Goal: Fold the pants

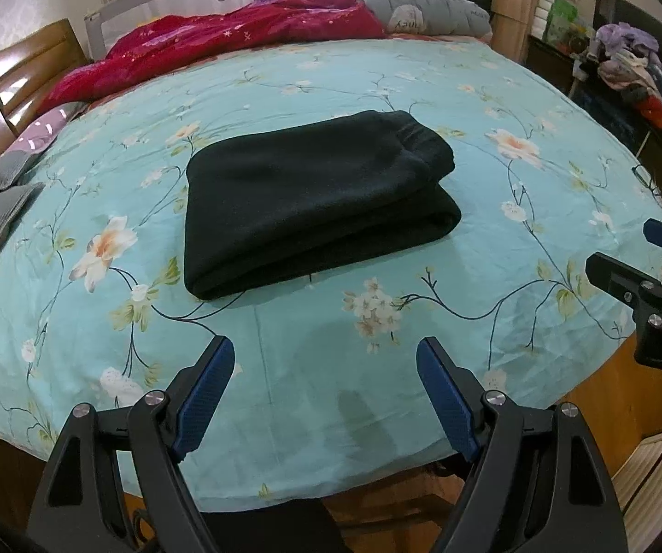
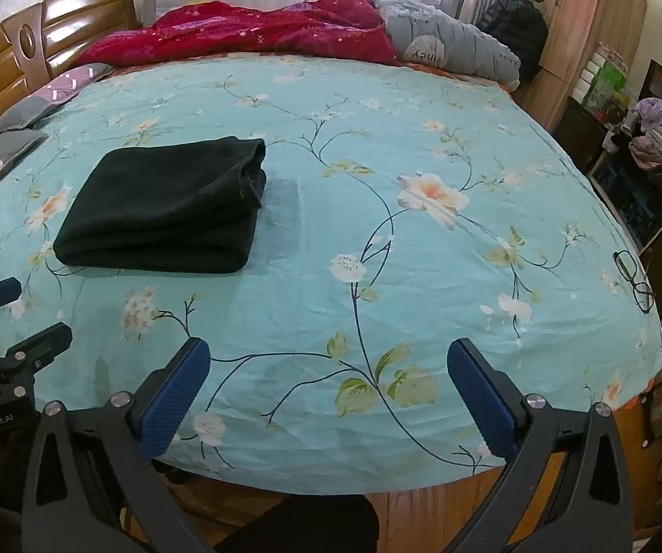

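Both grippers' jaws gape wide, empty, clear of folded pants (image 1: pixel 317 202).

Left gripper (image 1: pixel 325 352), right gripper (image 2: pixel 328 355): jaws spread wide, empty.

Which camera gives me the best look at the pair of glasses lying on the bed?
The right wrist view. There the glasses show both lenses near the right edge of the floral bedspread, unobstructed. In the left wrist view the glasses appear smaller, squeezed toward the frame's distorted right side, so their shape is harder to read.
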`<state>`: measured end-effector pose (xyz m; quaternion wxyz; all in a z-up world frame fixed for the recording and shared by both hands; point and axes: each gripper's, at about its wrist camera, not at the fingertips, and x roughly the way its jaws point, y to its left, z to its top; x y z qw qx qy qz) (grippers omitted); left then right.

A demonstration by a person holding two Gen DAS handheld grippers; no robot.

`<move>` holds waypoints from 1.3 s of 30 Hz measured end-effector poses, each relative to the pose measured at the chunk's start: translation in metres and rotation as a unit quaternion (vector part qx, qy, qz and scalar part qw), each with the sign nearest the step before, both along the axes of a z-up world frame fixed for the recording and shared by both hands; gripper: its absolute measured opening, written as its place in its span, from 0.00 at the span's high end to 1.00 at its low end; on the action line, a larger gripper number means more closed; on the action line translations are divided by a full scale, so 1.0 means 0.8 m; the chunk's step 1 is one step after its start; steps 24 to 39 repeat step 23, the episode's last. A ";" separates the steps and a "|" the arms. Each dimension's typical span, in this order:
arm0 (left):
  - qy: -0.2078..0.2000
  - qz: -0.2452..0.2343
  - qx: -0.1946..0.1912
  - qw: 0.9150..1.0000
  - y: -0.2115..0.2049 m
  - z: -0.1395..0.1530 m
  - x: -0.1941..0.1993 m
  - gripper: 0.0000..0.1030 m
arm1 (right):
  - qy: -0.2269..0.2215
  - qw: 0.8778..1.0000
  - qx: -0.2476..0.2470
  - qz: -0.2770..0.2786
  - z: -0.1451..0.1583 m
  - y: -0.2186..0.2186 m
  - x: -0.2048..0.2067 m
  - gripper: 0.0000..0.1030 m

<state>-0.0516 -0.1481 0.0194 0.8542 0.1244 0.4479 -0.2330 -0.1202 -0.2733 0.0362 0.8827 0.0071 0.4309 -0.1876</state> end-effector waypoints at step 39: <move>0.014 0.008 -0.021 1.000 0.000 0.002 0.008 0.20 | 0.013 1.000 0.000 -0.004 -0.004 -0.007 0.007 0.00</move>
